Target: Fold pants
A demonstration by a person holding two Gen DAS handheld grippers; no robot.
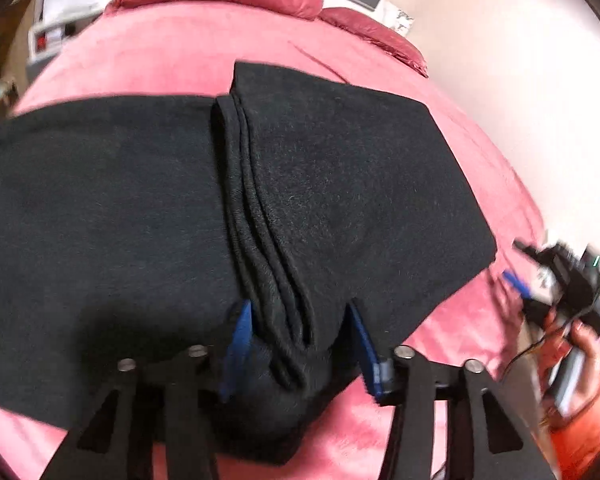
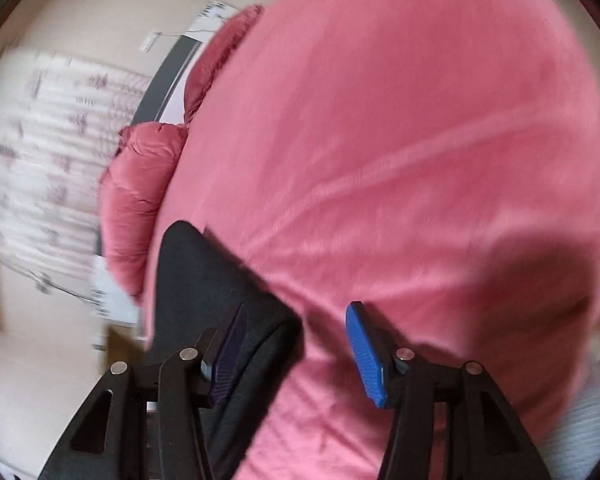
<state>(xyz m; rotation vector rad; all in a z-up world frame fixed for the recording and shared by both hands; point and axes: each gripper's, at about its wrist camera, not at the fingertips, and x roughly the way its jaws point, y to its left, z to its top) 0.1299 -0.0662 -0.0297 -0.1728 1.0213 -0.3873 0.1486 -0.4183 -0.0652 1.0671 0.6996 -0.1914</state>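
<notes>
The left gripper [image 1: 300, 340] has its blue pads wide apart around a thick bunch of the soft, fuzzy black pants [image 1: 140, 200], which lie half folded on the pink blanket [image 1: 160, 52]. At 3 o'clock the right gripper [image 2: 296, 344] is spread open too, holding nothing, one pad over a pants corner. I think the left should pinch all layers together and lay them over flat, edges lined up

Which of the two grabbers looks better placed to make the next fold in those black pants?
Probably the left gripper: its jaws straddle a bunched edge of the pants. The right gripper hangs open over the pink blanket, gripping nothing.
</notes>
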